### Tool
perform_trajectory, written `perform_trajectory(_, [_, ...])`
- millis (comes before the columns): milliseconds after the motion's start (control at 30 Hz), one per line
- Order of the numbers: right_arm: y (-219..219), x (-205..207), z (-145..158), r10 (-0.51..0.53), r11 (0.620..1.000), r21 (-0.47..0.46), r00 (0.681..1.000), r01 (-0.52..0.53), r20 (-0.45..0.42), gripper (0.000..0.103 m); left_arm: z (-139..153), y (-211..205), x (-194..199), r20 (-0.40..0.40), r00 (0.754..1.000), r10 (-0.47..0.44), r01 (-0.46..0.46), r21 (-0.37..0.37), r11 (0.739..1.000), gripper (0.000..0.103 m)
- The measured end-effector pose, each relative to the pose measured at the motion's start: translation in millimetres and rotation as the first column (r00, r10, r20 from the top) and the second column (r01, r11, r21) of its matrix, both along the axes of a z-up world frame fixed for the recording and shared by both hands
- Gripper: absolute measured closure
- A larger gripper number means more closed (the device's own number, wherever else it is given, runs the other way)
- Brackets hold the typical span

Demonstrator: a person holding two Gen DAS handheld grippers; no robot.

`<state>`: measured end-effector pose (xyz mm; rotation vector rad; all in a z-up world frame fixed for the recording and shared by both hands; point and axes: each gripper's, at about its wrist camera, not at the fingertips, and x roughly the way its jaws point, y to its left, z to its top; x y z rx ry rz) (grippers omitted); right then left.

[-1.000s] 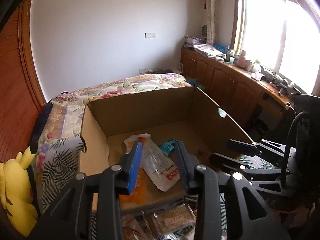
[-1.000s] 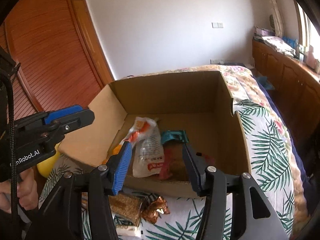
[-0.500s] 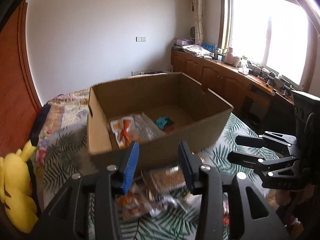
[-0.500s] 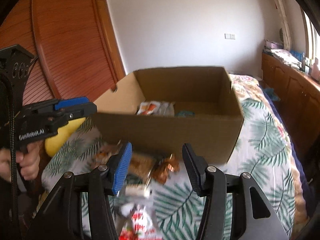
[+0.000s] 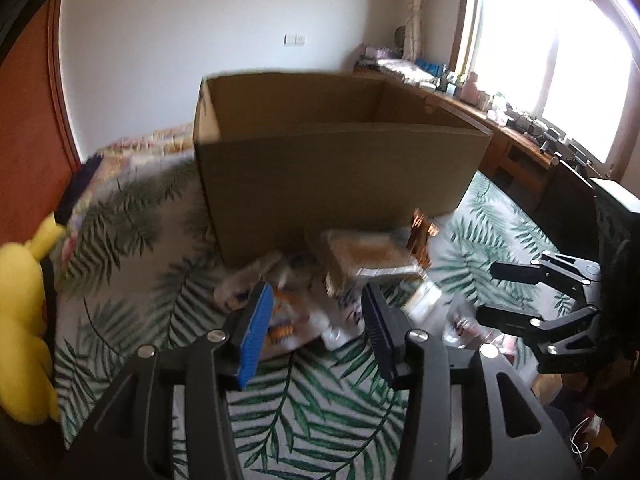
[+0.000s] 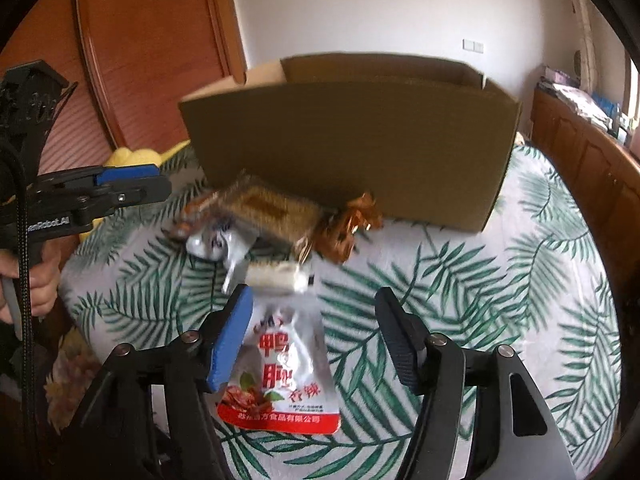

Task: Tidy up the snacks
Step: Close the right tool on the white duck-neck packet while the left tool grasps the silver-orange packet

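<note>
Snack packets (image 6: pixel 276 220) heaped on the palm-print bed cover (image 6: pixel 500 300), just in front of the cardboard box (image 6: pixel 360 152). Silver-and-red pouch (image 6: pixel 284 364) lies nearest, flat. Right gripper (image 6: pixel 316 332) above it, fingers apart, just been widening, pouch between them, not pressed. Left gripper (image 5: pixel 316 320) over the heap, fingers parted, also just opening, holding nothing. Yellow plush toy (image 5: pixel 20 320) at bed edge.

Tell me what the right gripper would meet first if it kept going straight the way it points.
Most likely the silver and red foil snack pouch lying on the leaf-print bedspread, directly between the open jaws of the right gripper. Depth is uncertain in this fisheye view.
</note>
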<state>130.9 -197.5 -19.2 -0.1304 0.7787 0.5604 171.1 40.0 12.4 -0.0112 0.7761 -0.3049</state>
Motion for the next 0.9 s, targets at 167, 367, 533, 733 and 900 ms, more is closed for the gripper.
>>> perform_trajectory(167, [7.8,-5.7,-10.5,0.02,0.999,-0.024,1.0,-0.021,-0.013,0.034,-17.2,8.1,3.8,-0.027,0.999,0.027,-0.027,-0.004,1.0,0.057])
perform_trajectory(367, [14.5,-11.6,-27.0,0.026,0.997,-0.078,0.999,-0.028,-0.022,0.033,-29.6,15.8,11.7,-0.057,0.997,0.06,-0.061,-0.02,0.998,0.057])
perform_trajectory(533, [21.0,-22.0,-33.7,0.019,0.992,-0.128,0.999,-0.014,0.039,0.031,-37.1,19.9,22.2,-0.079,0.993,0.092,-0.093,-0.014,0.996,0.057])
perform_trajectory(733, [19.0,-24.3,-33.1,-0.007,0.995,-0.097,0.998,0.014,0.065,0.029,-42.7,22.0,36.0,-0.105,0.988,0.117,-0.121,-0.031,0.992,0.055])
perform_trajectory(900, [17.4,-29.3,-34.8,-0.029,0.996,-0.077,0.996,0.036,0.088,0.029,-45.4,17.6,43.6,-0.104,0.984,0.147,-0.147,-0.001,0.989,0.047])
